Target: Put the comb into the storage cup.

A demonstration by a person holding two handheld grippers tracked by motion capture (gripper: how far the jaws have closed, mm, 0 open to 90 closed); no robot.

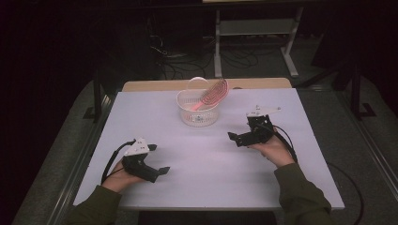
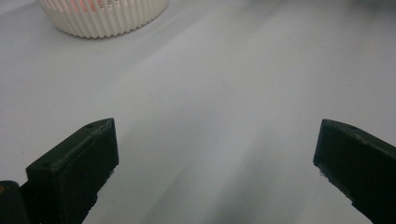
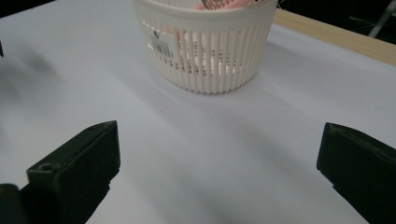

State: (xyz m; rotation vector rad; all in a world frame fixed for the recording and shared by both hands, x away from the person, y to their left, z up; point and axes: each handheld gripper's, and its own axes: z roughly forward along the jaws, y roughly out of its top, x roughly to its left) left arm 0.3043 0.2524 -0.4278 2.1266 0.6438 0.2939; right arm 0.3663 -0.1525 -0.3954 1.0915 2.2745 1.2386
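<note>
A round white plastic basket with slotted walls (image 1: 199, 110) is seen standing upright on the white-topped desk (image 1: 211, 173), toward its far edge and near the middle of its width. A pink plastic hairbrush with a ribbed, open-work head (image 1: 212, 93) is propped inside the basket, its head leaning up and out over the far right part of the rim while its handle end is sunk within the basket. A white hoop-shaped handle (image 1: 197, 80) is raised at the back of the basket.

The left hand-held gripper (image 1: 158, 171) is held low over the near left part of the desk, well apart from the basket, its tips turned toward the right. In the left gripper view its two black jaws are spread wide, with only bare desk surface between them, and the lower wall of the basket (image 2: 103, 18) is seen at the top left, far ahead.

The right hand-held gripper (image 1: 235, 138) is held over the right half of the desk, to the right of the basket and a little nearer the person, with its tips turned to the left. In the right gripper view its jaws are likewise spread wide, nothing is pinched between them, and the basket (image 3: 205, 51) stands ahead of them, near but not touched. A small printed label (image 3: 162, 44) is seen on the basket wall, and pink of the hairbrush (image 3: 219, 3) shows above the rim. A strip of pale wooden edge (image 3: 336, 35) is visible beyond the white surface.
</note>
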